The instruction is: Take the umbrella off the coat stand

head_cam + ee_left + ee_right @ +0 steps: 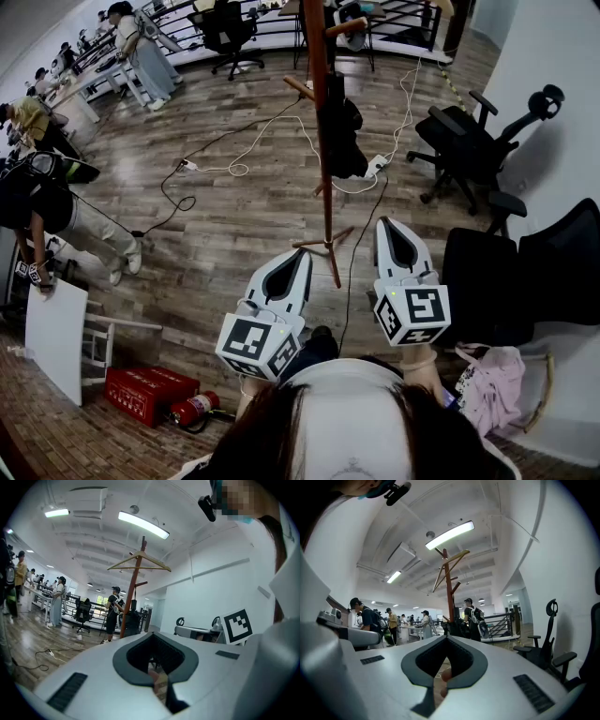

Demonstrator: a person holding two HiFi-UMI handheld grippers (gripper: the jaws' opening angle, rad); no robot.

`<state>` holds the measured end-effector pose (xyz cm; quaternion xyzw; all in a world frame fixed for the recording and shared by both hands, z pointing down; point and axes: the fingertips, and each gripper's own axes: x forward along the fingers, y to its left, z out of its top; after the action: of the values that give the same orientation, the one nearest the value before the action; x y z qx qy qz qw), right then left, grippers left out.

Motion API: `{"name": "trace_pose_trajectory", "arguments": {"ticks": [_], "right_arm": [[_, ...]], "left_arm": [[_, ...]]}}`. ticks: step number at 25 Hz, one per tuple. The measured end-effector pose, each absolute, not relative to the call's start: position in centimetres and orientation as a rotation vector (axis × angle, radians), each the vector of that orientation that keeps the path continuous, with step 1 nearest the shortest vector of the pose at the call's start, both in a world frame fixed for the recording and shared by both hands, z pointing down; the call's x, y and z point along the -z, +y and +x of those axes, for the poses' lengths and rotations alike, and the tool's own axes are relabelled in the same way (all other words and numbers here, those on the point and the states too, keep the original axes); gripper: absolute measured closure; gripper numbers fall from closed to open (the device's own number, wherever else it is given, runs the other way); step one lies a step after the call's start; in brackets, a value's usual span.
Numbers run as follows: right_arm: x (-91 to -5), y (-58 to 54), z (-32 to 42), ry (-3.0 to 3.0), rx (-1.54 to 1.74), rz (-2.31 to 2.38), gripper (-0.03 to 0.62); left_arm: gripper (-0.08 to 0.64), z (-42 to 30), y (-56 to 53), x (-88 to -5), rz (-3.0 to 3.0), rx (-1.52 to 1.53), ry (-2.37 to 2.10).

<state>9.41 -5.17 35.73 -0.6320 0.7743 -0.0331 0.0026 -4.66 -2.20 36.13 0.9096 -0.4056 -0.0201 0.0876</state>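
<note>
**A:** While both tools point level toward the coat stand [326, 206], how do their jaws sit?

**B:** The left gripper [303, 254] has its jaws pressed together with nothing between them. The right gripper [387, 224] is the same: tips meeting, empty.

**A:** And the umbrella [342, 131]?

**B:** It is dark and hangs from a peg on the stand, against the pole. Both grippers are well apart from it, on the near side of the stand's feet.

**A:** What else is around the stand?

**B:** A wooden hanger [139, 560] sits on top. A white cable [253, 145] loops over the floor [234, 234] beyond it. A black office chair [459, 141] is to its right. A red fire extinguisher [192, 410] lies well to its left.
</note>
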Motion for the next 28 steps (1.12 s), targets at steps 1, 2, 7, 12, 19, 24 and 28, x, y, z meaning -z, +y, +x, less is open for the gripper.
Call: {"name": "trace_pose_trajectory", "arguments": {"ticks": [1, 2, 7, 12, 19, 24, 28], "right_arm": [[-35.6, -5.3, 9.2, 2.424, 0.107, -1.977, 0.555], [-35.5, -5.5, 9.0, 2.418, 0.112, -1.973, 0.555], [-35.5, -6.5, 8.2, 2.395, 0.142, -1.966, 0.557], [-35.4, -7.5, 7.6, 2.384, 0.144, -1.968, 0.555], [-35.4, -8.2, 6.8, 2.375, 0.116, -1.993, 0.555], [-35.6, -8.9, 6.0, 2.390, 0.102, -2.008, 0.555], [-35.9, -8.9, 5.5, 2.397, 0.114, -1.999, 0.555]], "left_arm": [[0.552, -4.9, -2.4, -36.0, 2.711, 0.062, -1.203], [0.552, -5.0, -2.6, -36.0, 2.714, 0.064, -1.199], [0.551, -5.7, -3.7, -36.0, 2.729, 0.065, -1.177], [0.551, -6.2, -4.7, -35.9, 2.752, 0.062, -1.148], [0.551, -6.9, -5.6, -36.3, 2.759, 0.069, -1.128], [0.552, -7.7, -5.9, -36.6, 2.742, 0.074, -1.122], [0.551, -8.2, -6.1, -36.9, 2.730, 0.074, -1.125]]}}
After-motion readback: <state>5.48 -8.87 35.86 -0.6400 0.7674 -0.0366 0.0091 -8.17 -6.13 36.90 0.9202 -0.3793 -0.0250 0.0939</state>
